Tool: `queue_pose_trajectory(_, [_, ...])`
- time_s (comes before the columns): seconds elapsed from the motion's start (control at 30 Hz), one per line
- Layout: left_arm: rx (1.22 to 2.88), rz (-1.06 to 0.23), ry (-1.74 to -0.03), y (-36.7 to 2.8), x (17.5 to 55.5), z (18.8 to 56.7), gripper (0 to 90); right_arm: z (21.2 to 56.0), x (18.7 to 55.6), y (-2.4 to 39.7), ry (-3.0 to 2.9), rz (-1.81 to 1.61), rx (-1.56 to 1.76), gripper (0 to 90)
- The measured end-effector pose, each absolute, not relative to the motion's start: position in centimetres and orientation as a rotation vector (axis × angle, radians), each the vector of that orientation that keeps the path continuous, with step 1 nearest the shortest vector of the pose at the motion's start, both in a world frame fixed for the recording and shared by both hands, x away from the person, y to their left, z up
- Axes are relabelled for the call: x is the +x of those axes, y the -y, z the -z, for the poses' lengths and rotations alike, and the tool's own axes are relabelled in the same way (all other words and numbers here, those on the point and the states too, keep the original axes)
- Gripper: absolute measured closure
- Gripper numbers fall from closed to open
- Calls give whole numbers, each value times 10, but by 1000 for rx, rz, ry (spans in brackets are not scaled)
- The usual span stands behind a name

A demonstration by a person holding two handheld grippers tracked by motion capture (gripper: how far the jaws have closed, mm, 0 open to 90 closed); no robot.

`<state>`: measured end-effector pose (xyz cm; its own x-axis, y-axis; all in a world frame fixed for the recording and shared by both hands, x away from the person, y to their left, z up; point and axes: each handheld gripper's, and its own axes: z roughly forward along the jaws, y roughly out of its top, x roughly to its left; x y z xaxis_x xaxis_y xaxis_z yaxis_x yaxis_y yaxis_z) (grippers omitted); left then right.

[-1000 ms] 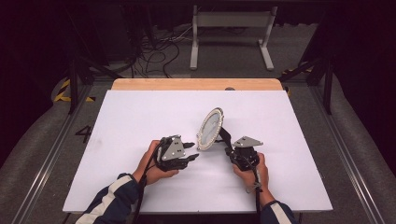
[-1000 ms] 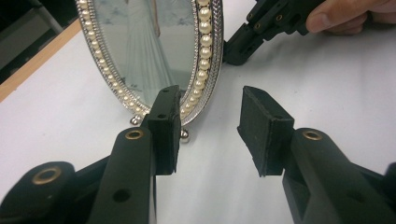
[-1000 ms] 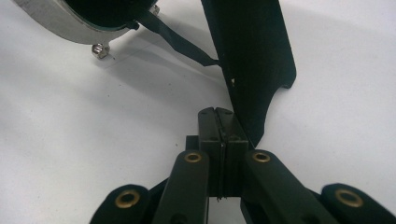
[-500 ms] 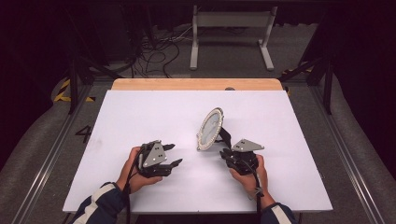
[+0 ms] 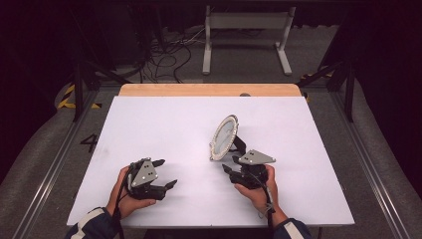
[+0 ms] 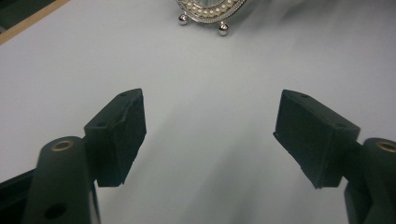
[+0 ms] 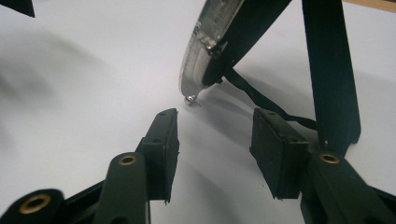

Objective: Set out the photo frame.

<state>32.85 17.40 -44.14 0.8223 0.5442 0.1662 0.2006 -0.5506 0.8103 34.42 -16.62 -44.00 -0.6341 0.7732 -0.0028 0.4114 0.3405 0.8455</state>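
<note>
An oval silver picture frame (image 5: 224,137) with a pearl-studded rim stands tilted on its black easel leg (image 5: 239,144) right of the table's middle. My left gripper (image 5: 168,173) lies near the front left, open and holding nothing, well apart from the frame. In the left gripper view the frame's bottom edge and ball feet (image 6: 210,11) are far ahead of the wide-open gripper (image 6: 210,126). My right gripper (image 5: 230,165) sits just in front of the frame. In the right gripper view it is open (image 7: 215,140), short of the frame's rim (image 7: 205,51) and black leg (image 7: 331,70).
The white table top (image 5: 164,124) ends in a wooden strip (image 5: 209,89) at the far edge. Beyond it on the floor stand a white metal frame (image 5: 246,30) and loose cables (image 5: 169,55). Dark rails flank both sides.
My left gripper has pulled away from the frame, leftward and toward the front edge. The right gripper has drawn back slightly from the frame, which stays standing.
</note>
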Motion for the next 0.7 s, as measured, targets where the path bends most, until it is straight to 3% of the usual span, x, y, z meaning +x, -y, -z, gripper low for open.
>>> queue_pose_trajectory(0.7, [2142, -556, -644, -200, 312, 446, 228, 440, 365, 143, -2176, -1284, 1060, 396])
